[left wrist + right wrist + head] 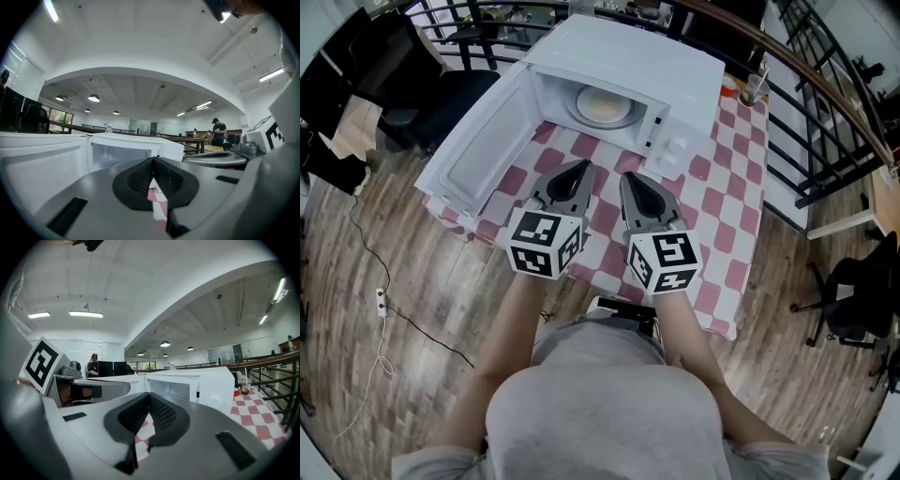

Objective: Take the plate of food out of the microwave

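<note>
A white microwave (628, 66) stands on a table with a pink-and-white checked cloth (712, 197), its door (478, 141) swung wide to the left. Inside lies a pale plate of food (605, 105) on the turntable. My left gripper (582, 168) and right gripper (630, 178) hover side by side over the cloth, just in front of the microwave's opening, tips toward it. Both are shut with nothing between the jaws. In the left gripper view the fingertips (152, 161) meet before the cavity (119, 154); in the right gripper view the fingertips (149, 397) meet too, microwave (187, 380) ahead.
A drink cup with a straw (753, 86) stands at the table's far right corner, next to a railing (825, 112). Office chairs (853, 291) stand on the wooden floor to the right, and a cable (384, 309) runs along the floor on the left. People stand at far desks (218, 132).
</note>
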{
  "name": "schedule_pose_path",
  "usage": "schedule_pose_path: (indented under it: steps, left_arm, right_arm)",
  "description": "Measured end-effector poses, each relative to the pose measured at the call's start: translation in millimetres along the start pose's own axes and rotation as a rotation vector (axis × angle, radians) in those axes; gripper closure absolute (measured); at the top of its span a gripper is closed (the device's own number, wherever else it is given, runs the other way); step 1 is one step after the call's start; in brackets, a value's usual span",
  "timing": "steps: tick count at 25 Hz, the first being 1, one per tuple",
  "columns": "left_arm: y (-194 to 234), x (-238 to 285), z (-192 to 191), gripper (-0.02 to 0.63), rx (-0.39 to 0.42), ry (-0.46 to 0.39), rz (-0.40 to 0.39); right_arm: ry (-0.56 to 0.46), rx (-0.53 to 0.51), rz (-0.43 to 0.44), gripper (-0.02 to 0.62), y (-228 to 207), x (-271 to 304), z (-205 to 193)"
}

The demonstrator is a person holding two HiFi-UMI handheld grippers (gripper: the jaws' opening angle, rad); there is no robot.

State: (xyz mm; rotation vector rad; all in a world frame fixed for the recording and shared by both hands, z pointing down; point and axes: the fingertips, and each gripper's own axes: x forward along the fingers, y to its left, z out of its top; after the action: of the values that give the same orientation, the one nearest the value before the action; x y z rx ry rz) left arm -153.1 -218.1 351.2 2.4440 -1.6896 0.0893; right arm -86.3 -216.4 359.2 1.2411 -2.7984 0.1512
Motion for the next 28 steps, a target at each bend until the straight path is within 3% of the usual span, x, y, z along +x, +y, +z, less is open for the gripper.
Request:
schedule_pose_path:
  steps: [28]
  left_arm:
    - [21,52,-12,0.604,-0.032,0.017,-0.027]
  right_arm:
    - [0.029,-0.004,-0.075,0.569,-19,24,-16]
